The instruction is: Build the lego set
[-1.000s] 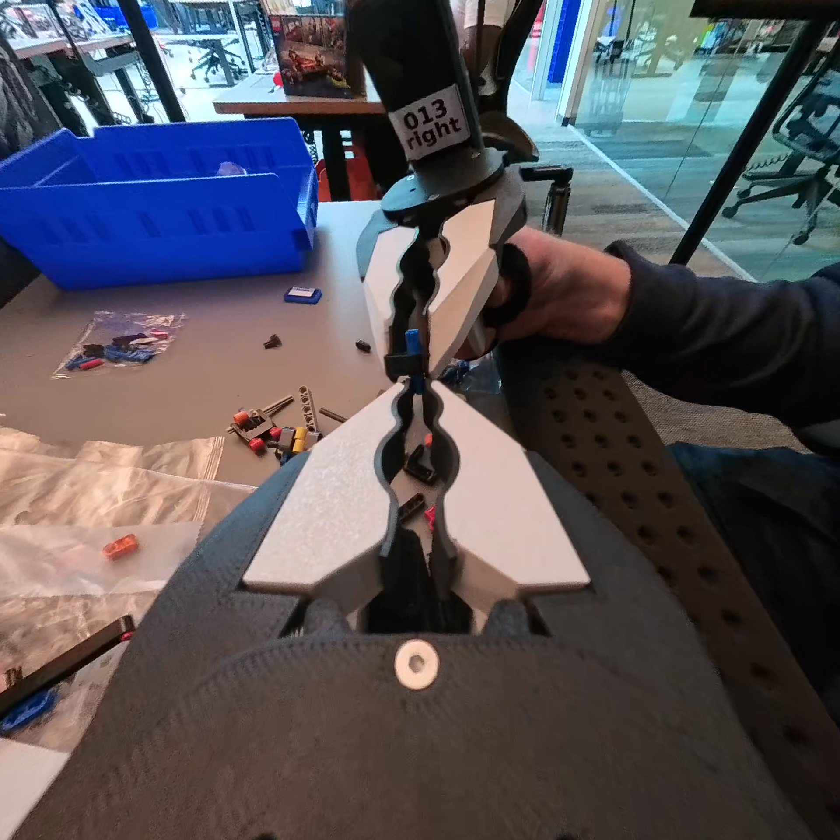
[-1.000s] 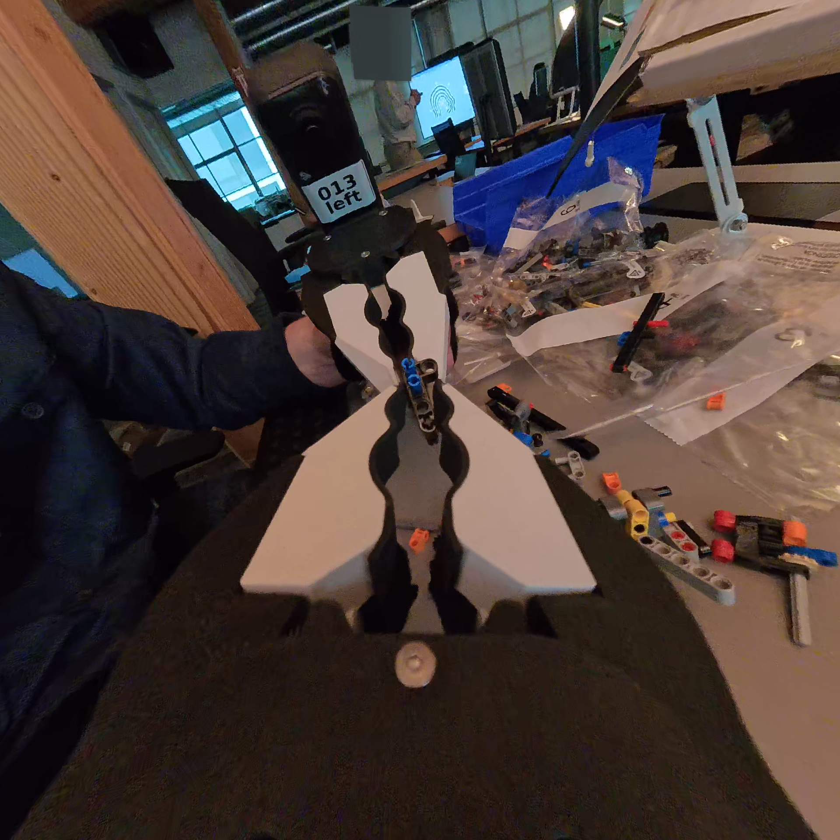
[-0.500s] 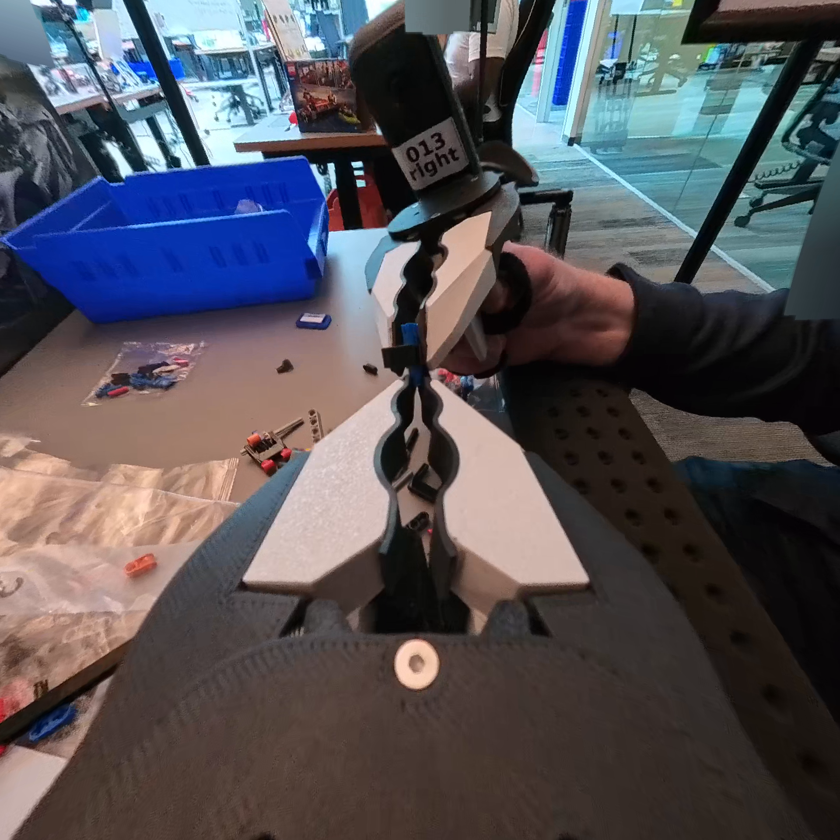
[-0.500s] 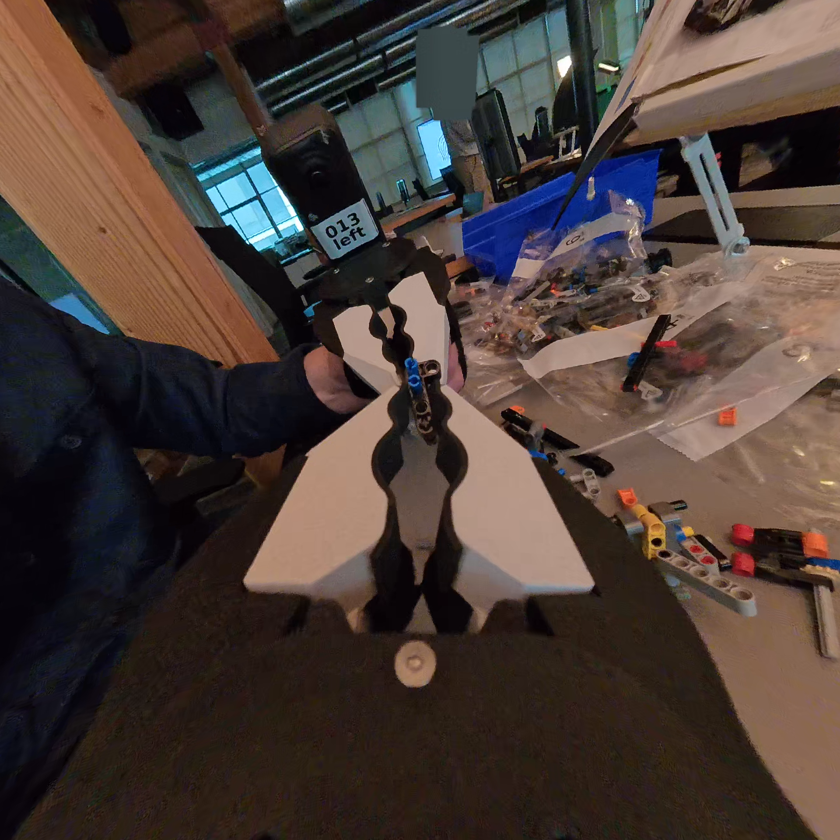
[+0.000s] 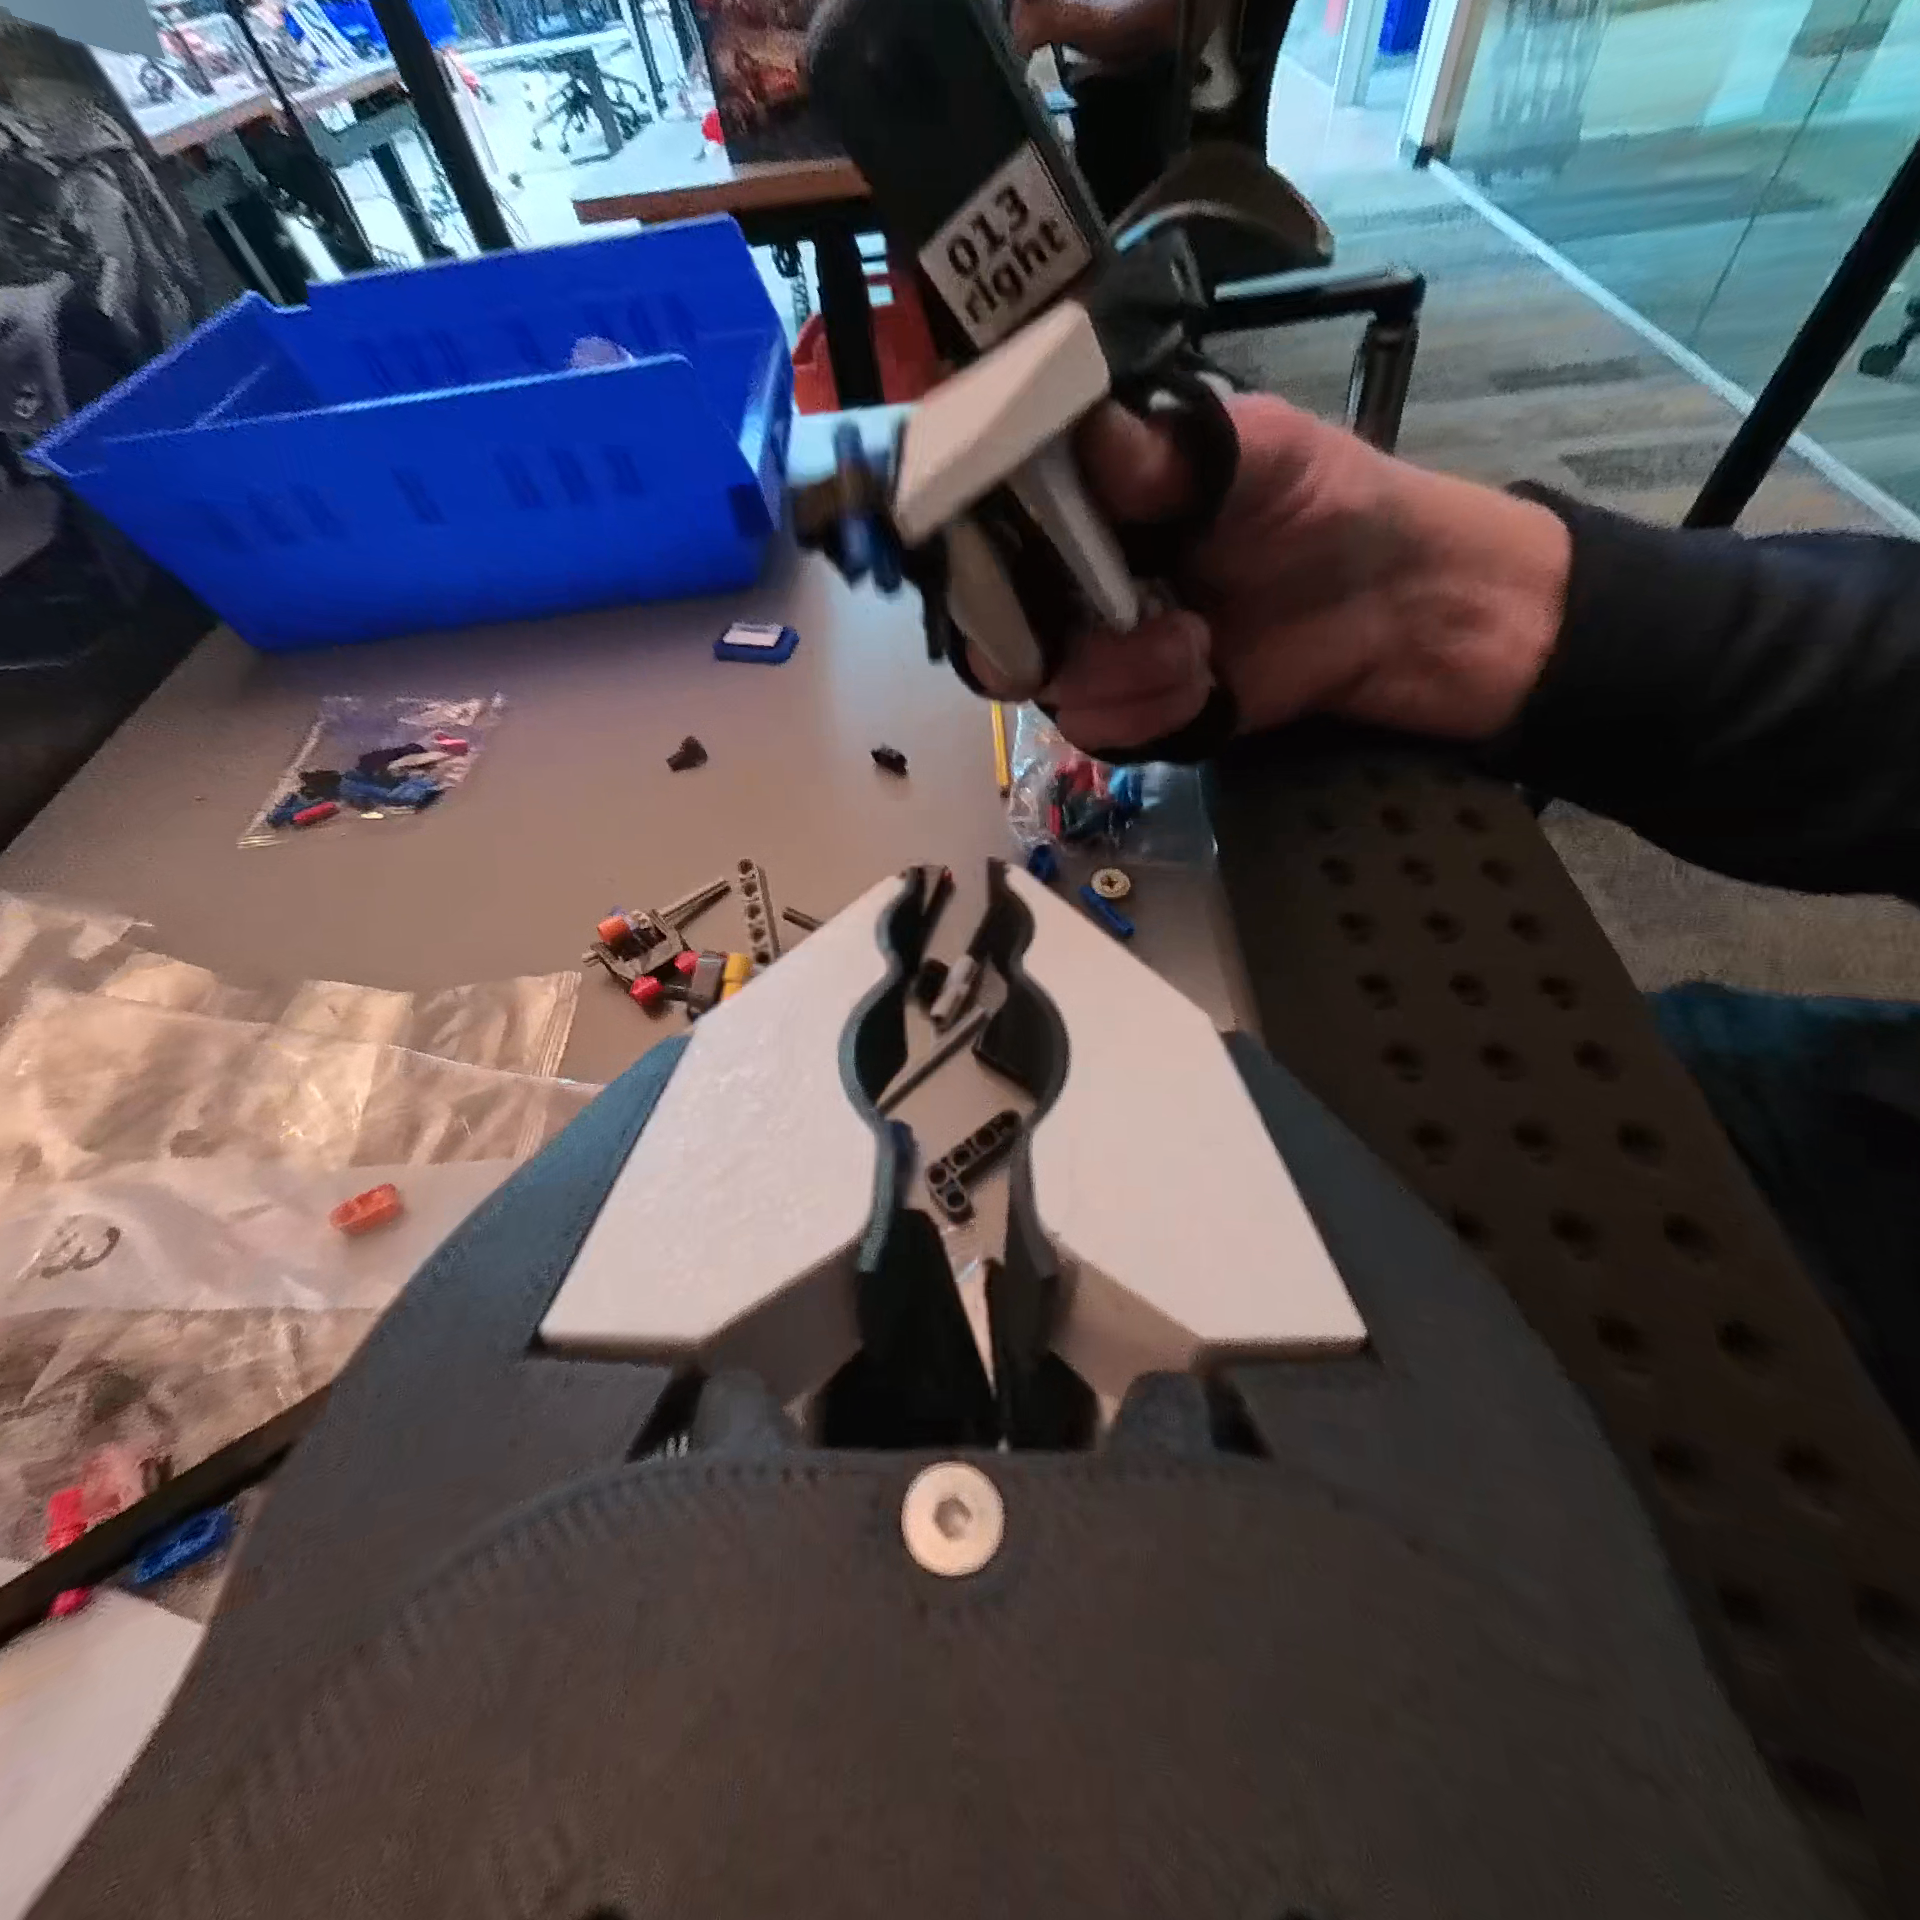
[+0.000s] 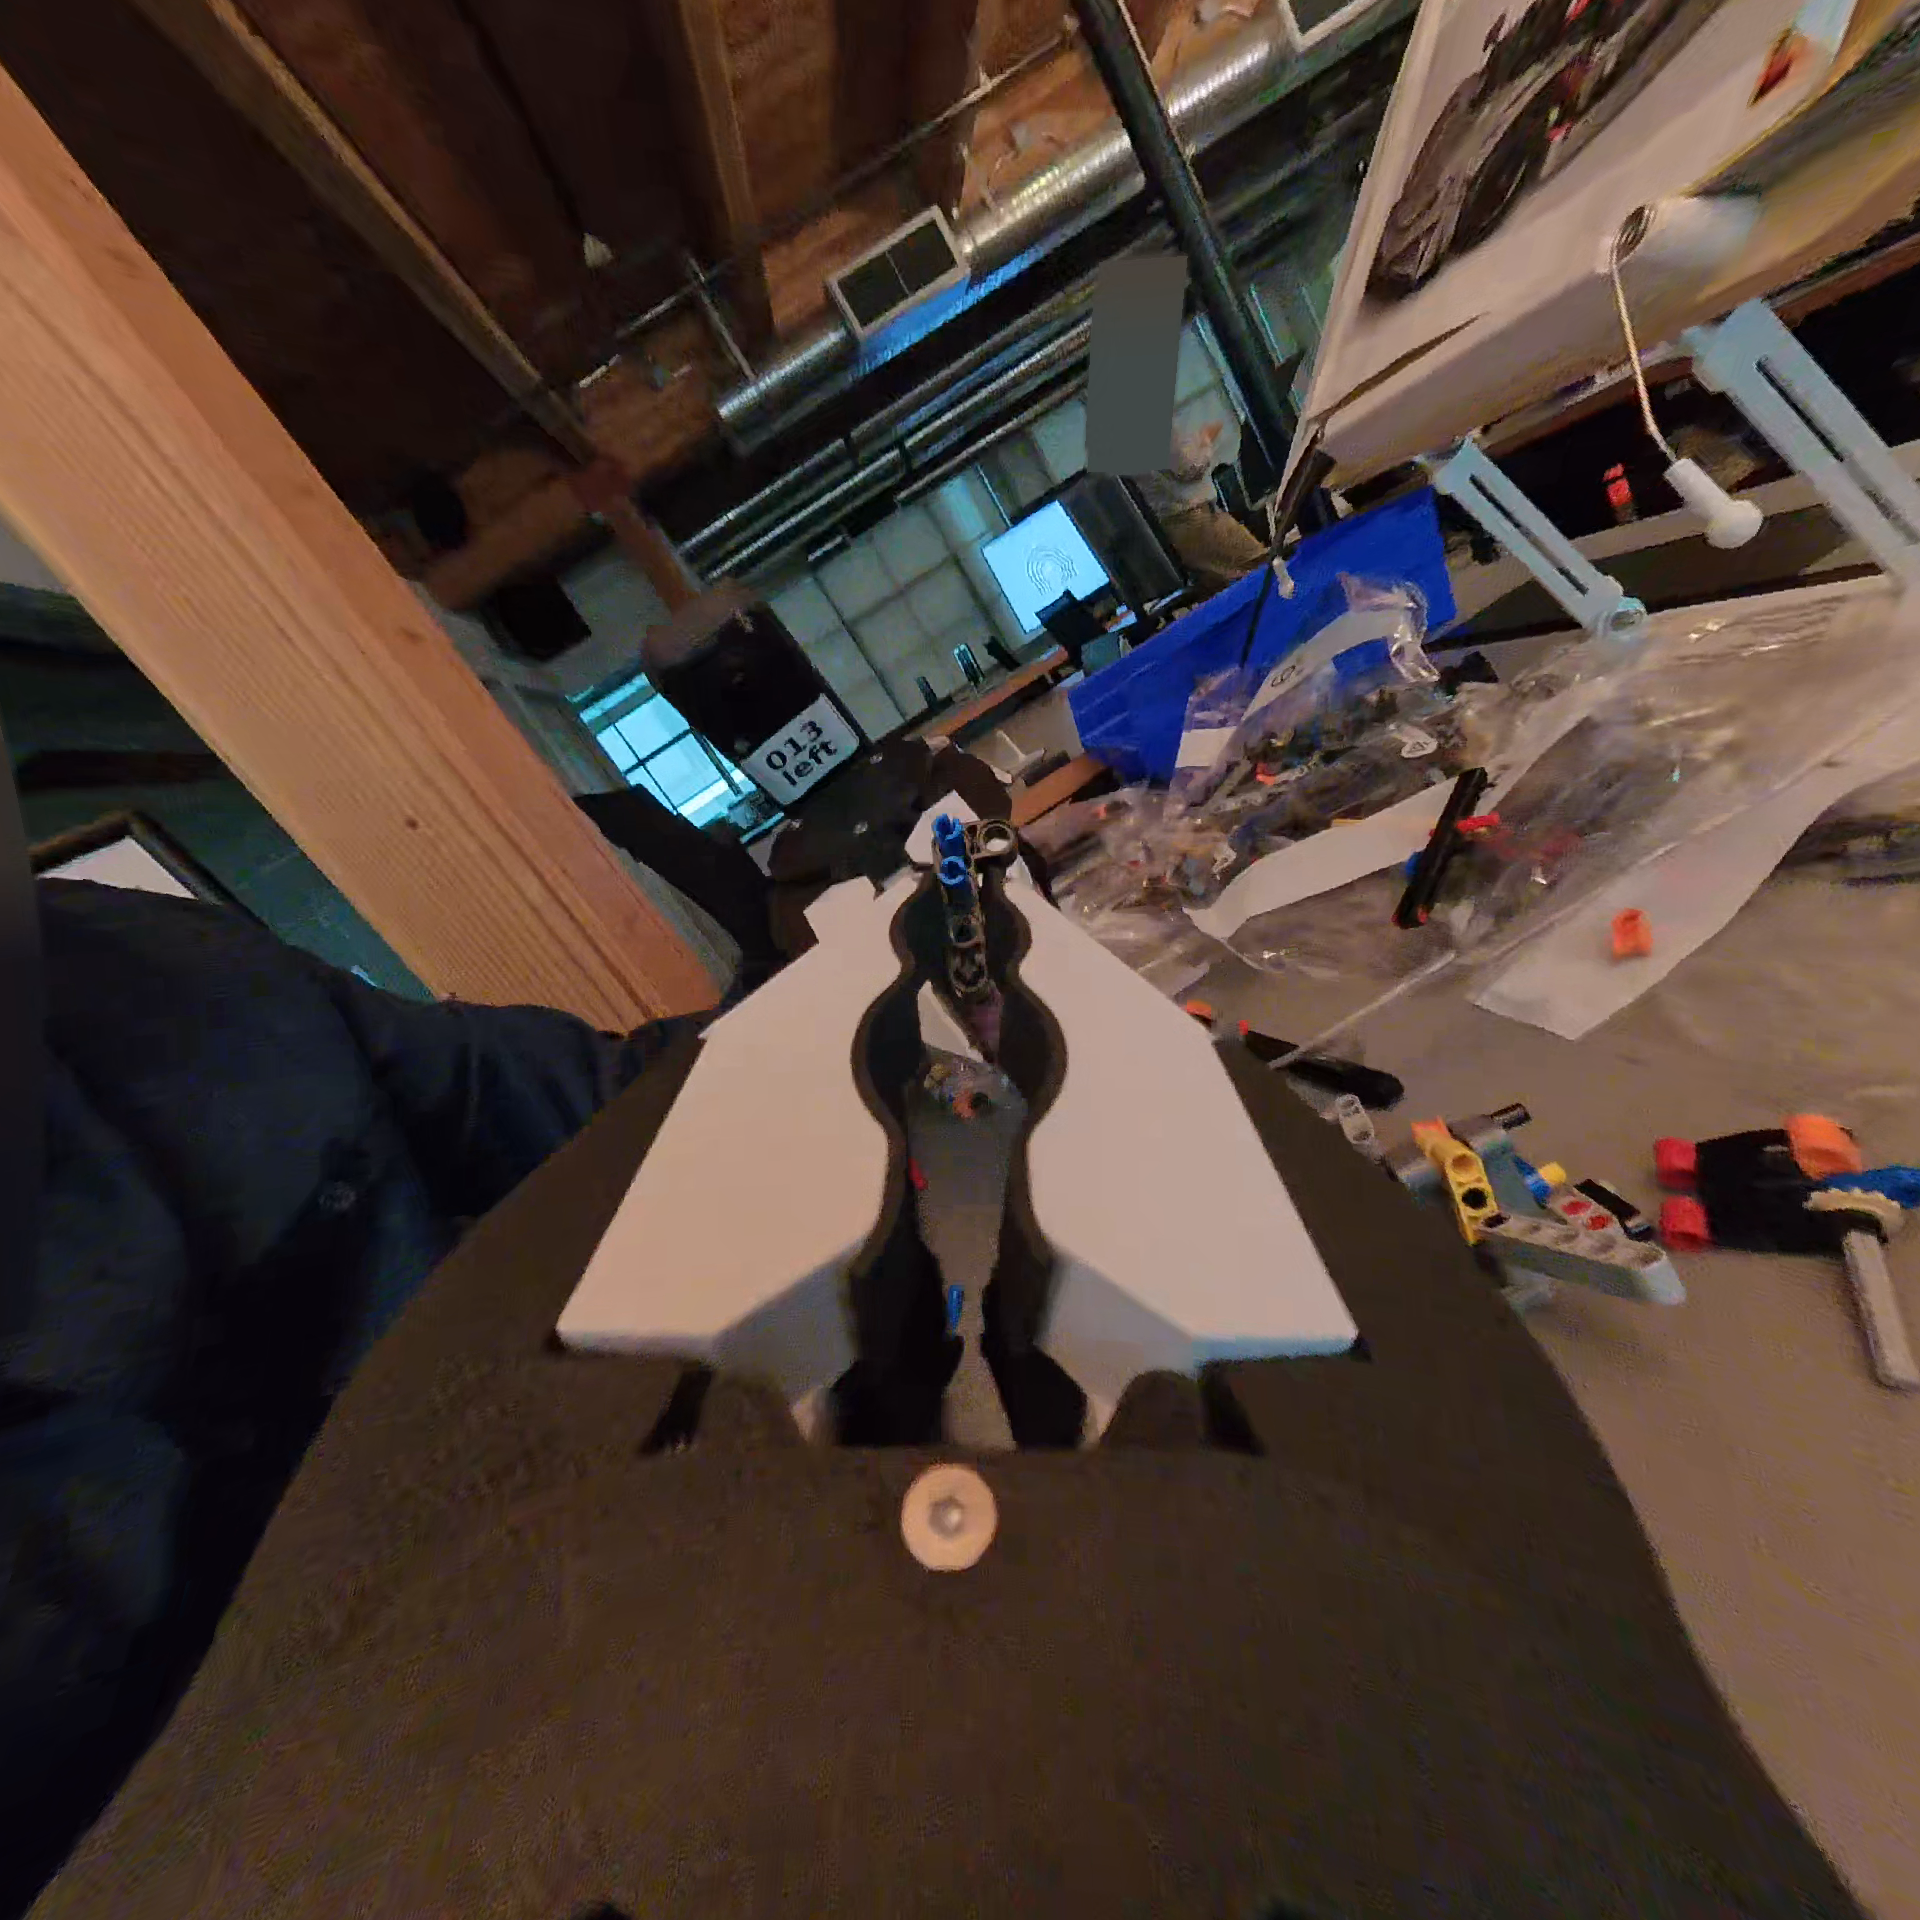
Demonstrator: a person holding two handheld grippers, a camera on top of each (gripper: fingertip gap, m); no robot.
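The right gripper (image 6: pixel 961 883) is clamping a dark lego beam (image 6: pixel 966 925) between its tips, with blue pins (image 6: pixel 945 847) sticking out at the beam's far end, all of it held up in the air above the worktop (image 6: pixel 1714 1455). In the left wrist view that same gripper is showing tilted and blurred, gripped by a hand (image 5: pixel 1340 592) in a dark sleeve, with the blue pins at its tips in front of the blue bin (image 5: pixel 436 499).

The left gripper (image 5: pixel 961 894) is hanging over the worktop with its tips slightly apart and nothing between them, so it is released. Through the gap a small black angled beam (image 5: pixel 966 1164) is lying on the surface below.

Loose pieces are lying scattered on the grey surface: a small grey, red and yellow cluster (image 5: pixel 675 951) just ahead of the left gripper, a little bag of blue and red parts (image 5: pixel 364 774) nearer the bin, and clear plastic bags (image 5: pixel 239 1091) off to the left. In the right wrist view, a black sub-assembly with red and orange ends (image 6: pixel 1766 1184) is sitting beside a grey and yellow one (image 6: pixel 1507 1205).
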